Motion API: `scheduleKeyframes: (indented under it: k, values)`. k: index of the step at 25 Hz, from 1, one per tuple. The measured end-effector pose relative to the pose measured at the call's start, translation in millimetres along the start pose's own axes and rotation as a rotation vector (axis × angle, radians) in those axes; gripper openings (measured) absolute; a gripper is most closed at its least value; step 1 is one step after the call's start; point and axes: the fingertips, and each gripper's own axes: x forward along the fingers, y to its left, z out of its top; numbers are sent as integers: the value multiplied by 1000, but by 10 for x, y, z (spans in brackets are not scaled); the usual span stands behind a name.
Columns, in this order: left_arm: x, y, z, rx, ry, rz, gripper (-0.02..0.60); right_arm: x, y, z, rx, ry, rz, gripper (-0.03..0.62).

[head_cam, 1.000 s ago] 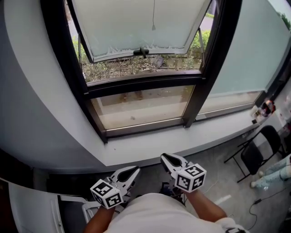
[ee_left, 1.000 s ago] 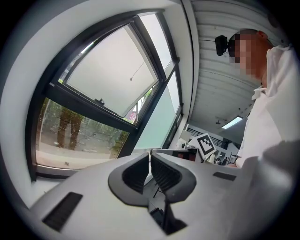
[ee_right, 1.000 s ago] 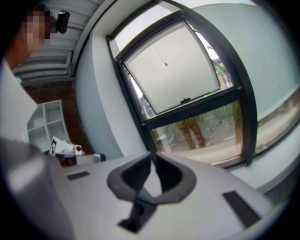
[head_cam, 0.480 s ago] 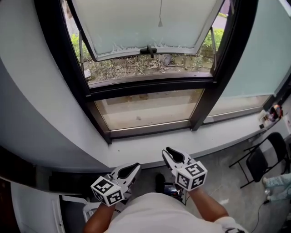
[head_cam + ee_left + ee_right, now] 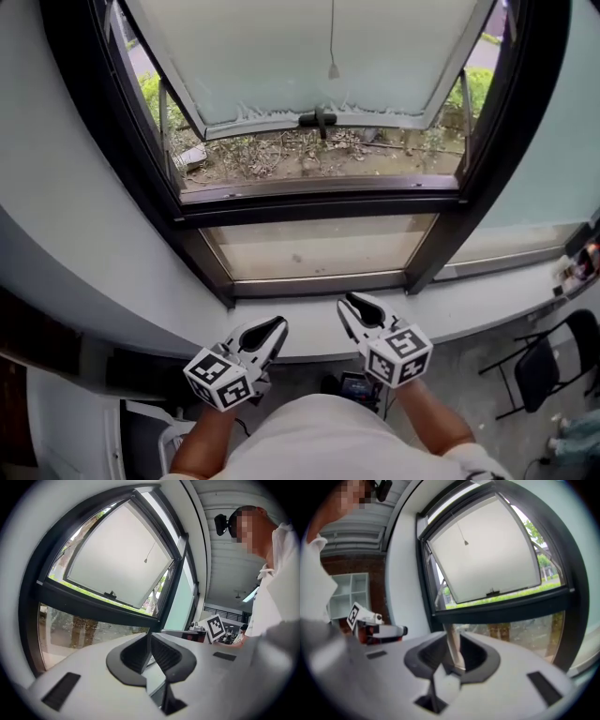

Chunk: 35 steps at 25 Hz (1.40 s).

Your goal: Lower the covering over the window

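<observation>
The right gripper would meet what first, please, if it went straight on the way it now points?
Probably the lower window pane, though depth is unclear. The right gripper, its jaws just opening, holds nothing.

A white sill (image 5: 487,311) is seen curving along beneath the window (image 5: 319,246), from the left wall round to the right edge. At its far right end a small cluster of red and white items (image 5: 583,265) is spotted lying on it, too small to be told apart. Below the sill, grey floor (image 5: 469,375) is picked up at the lower right. A black folding chair (image 5: 551,361) is stood there, near the sill's right end. A dark object (image 5: 359,384) is glimpsed under the sill's middle; whether it rests on the floor cannot be told.
</observation>
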Motion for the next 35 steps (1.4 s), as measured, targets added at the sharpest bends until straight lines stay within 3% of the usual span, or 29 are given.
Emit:
scheduleKeyframes:
  k: [11, 18, 27, 31, 35]
  values:
    - [467, 92, 193, 53, 2, 52, 26, 241, -372, 195, -43, 16, 65, 78]
    - [486, 358, 367, 55, -23, 73, 31, 362, -398, 283, -47, -4, 22, 78]
    - [433, 591, 637, 86, -29, 34, 32, 533, -348, 418, -48, -9, -34, 78]
    - [455, 673, 727, 115, -22, 21, 32, 609, -326, 566, -97, -16, -42, 78]
    - [520, 771, 835, 180, -5, 23, 32, 640, -358, 814, -221, -26, -66, 78]
